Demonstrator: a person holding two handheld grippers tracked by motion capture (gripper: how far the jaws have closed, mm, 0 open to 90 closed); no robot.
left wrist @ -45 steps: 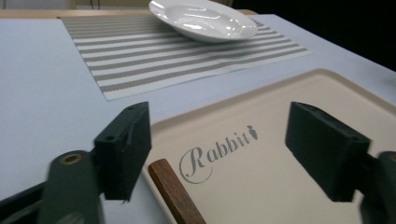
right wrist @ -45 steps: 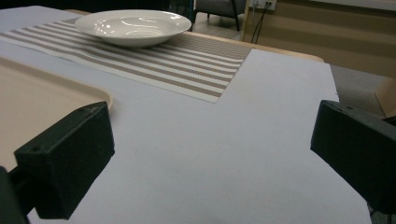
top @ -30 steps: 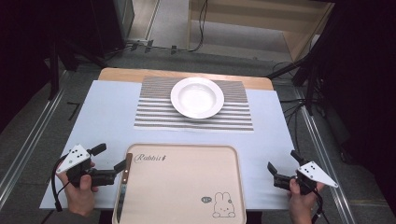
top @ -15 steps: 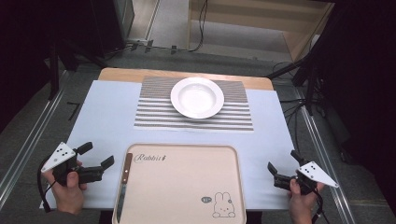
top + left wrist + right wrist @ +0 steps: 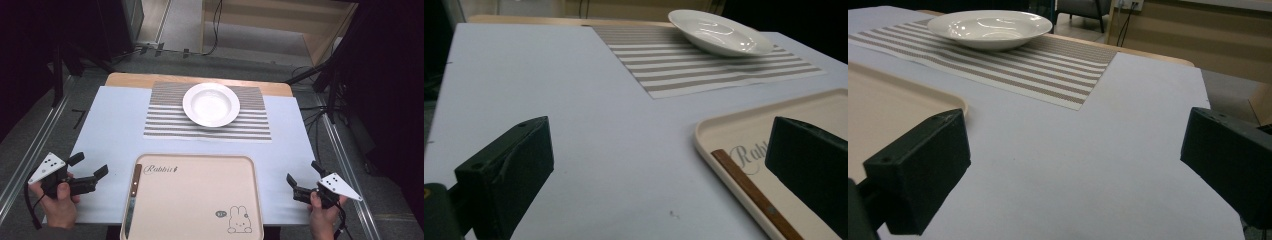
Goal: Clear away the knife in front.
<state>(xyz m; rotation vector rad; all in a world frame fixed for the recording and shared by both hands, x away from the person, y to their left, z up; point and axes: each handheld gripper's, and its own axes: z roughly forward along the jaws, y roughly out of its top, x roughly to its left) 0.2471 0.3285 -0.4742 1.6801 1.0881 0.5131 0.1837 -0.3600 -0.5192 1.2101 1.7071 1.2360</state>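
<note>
Left of the tray, beside its knife, the left gripper is released; the right gripper likewise.

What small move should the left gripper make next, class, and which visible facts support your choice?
Probably ease the left gripper right toward the knife on the tray. Its jaws stand open and empty just left of the tray, and the knife's brown handle lies along the tray's left rim, the nearest thing to grasp.
</note>
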